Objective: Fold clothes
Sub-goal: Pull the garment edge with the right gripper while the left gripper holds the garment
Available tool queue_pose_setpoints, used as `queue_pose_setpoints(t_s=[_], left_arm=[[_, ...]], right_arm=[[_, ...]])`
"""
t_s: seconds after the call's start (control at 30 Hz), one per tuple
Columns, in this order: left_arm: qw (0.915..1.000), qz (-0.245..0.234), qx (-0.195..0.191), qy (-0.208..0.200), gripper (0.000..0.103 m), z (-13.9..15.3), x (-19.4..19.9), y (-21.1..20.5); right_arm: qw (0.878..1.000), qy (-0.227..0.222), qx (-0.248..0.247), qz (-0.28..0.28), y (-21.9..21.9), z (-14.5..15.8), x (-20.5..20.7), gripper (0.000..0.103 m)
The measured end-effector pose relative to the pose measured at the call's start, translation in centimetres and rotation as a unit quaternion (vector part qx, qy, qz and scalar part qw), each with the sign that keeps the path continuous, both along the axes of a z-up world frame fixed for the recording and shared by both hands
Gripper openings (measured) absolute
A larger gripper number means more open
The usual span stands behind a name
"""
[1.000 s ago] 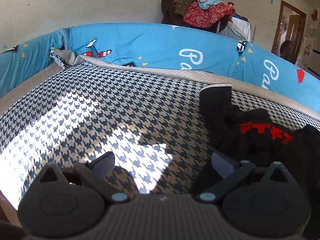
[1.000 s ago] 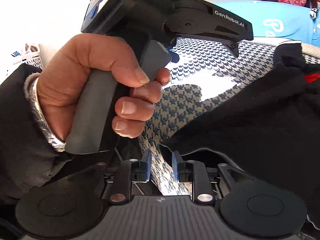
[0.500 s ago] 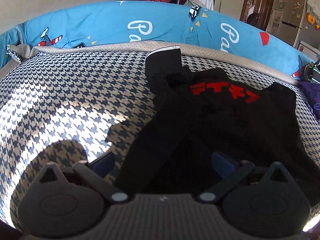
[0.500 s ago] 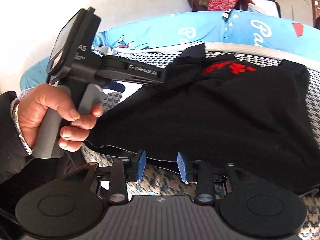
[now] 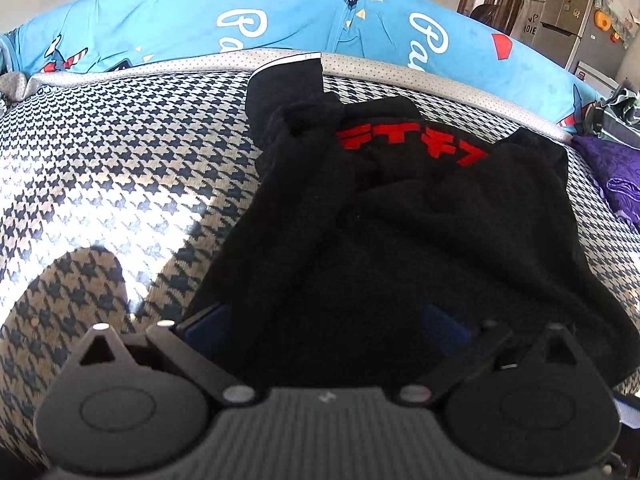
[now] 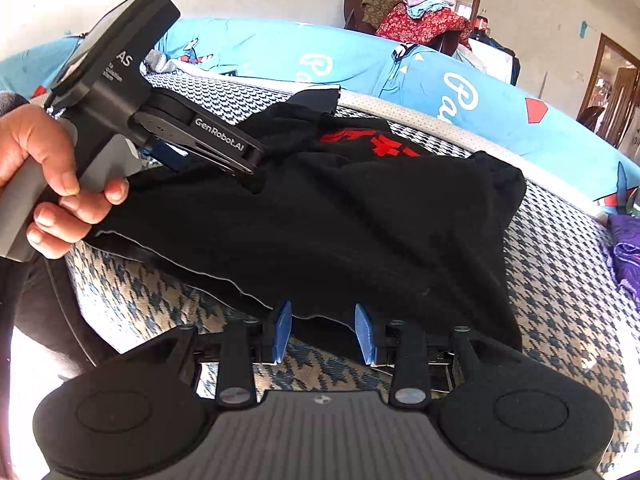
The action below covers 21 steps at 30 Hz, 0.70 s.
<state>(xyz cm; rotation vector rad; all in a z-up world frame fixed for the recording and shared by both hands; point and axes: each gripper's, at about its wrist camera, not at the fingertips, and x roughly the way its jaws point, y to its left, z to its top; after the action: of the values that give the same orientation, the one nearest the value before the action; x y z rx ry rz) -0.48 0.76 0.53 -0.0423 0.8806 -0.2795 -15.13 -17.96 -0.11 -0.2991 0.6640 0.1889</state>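
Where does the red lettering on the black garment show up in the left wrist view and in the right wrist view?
Left wrist view: the red lettering sits right of centre in the upper half, on the far part of the black garment.
Right wrist view: the lettering sits just above centre, also at the garment's far end.
Shared landmark: the blue cartoon-print cushion behind the houndstooth cover.

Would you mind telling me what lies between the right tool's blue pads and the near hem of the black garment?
Only bare houndstooth bed cover lies there. In the right wrist view the right tool sits open just short of the black garment, its hem edge almost level with the pad tips.
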Motion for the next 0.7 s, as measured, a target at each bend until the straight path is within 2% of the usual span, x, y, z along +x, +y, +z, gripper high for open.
queue_pose_setpoints(t_s=[0.17, 0.43, 0.47, 0.53, 0.7], left_arm=[[1.0, -0.002, 0.009, 0.001, 0.103, -0.2, 0.0, -0.2], [0.9995, -0.008, 0.031, -0.002, 0.103, -0.5, -0.1, -0.5], [0.9993, -0.009, 0.035, -0.002, 0.103, -0.6, -0.1, -0.5], [0.9988, -0.01, 0.047, -0.005, 0.103, -0.7, -0.2, -0.6], [0.9977, -0.008, 0.067, -0.01, 0.103, -0.9, -0.4, -0.6]], right_arm=[[0.999, 0.001, -0.038, -0.013, -0.1, -1.1, 0.8, 0.035], [0.999, -0.006, -0.031, 0.0, -0.3, -1.9, 1.8, 0.034], [1.0, -0.007, -0.028, 0.002, -0.3, -2.0, 1.9, 0.032], [1.0, -0.008, -0.02, 0.005, -0.4, -1.9, 2.0, 0.01], [1.0, -0.014, -0.013, 0.018, -0.2, -1.5, 1.5, 0.003]])
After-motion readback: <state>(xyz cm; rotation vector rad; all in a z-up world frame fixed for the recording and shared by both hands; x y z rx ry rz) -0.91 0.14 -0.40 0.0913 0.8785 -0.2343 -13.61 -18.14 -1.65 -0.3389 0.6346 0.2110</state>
